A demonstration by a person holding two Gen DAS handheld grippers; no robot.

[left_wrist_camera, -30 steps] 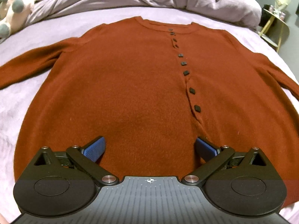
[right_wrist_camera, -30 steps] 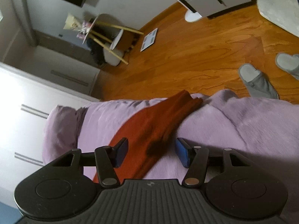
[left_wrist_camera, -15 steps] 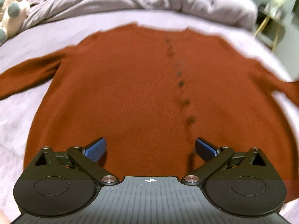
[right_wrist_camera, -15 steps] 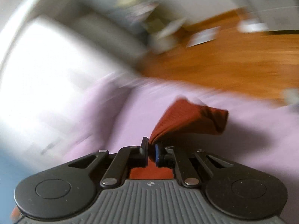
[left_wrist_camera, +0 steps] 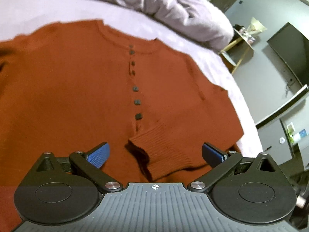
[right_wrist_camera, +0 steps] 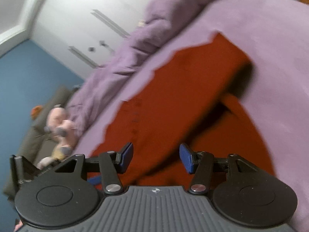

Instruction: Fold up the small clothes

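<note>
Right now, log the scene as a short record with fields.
garment: rust-red buttoned sweater, spread front-up on the bed
surface: lilac bedsheet
sleeve: ribbed cuff folded in over the sweater's front, below the buttons
left hand-held gripper: open, above the cuff
right hand-held gripper: jaws just opened, nothing pinched
background: crumpled duvet; plush toy

From my left tool's (left_wrist_camera: 154,152) camera, the cardigan (left_wrist_camera: 77,89) lies flat on the bed (left_wrist_camera: 58,7), one sleeve (left_wrist_camera: 164,148) folded across its front, the cuff resting between the spread fingers. The heaped duvet (left_wrist_camera: 173,5) sits behind the collar, a side table (left_wrist_camera: 239,44) beyond the bed's right edge. My right tool (right_wrist_camera: 156,157) hangs over the folded sleeve; a plush toy (right_wrist_camera: 59,127) lies to the left.
</note>
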